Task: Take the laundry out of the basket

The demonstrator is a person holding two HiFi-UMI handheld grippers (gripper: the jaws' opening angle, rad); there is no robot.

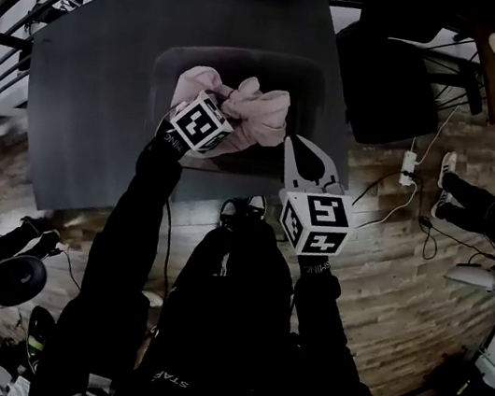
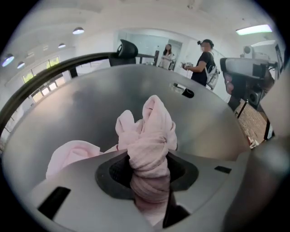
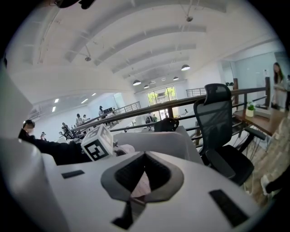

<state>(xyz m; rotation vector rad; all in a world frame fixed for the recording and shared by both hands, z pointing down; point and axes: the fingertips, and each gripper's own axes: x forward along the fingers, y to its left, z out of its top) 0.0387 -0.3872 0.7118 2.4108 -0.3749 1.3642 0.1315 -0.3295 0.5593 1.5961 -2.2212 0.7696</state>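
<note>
On the grey tabletop (image 1: 73, 114) stands a dark basket (image 1: 170, 70) with pink laundry (image 1: 258, 109) bunched inside it. Left tongs (image 2: 147, 159), reaching down into the basket, are clenched on a twisted fold of the laundry, which rises between the pads as a knotted peak; the rest of the cloth trails off to the left behind them. Right tongs (image 1: 293, 145) hang by the basket's near right corner, tips together, grasping nothing, apart from the laundry.

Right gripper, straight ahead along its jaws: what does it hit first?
Most likely the outer wall of the basket, which sits just beyond the closed tips of the right gripper. Depth is hard to judge, but nothing shows in between.
</note>
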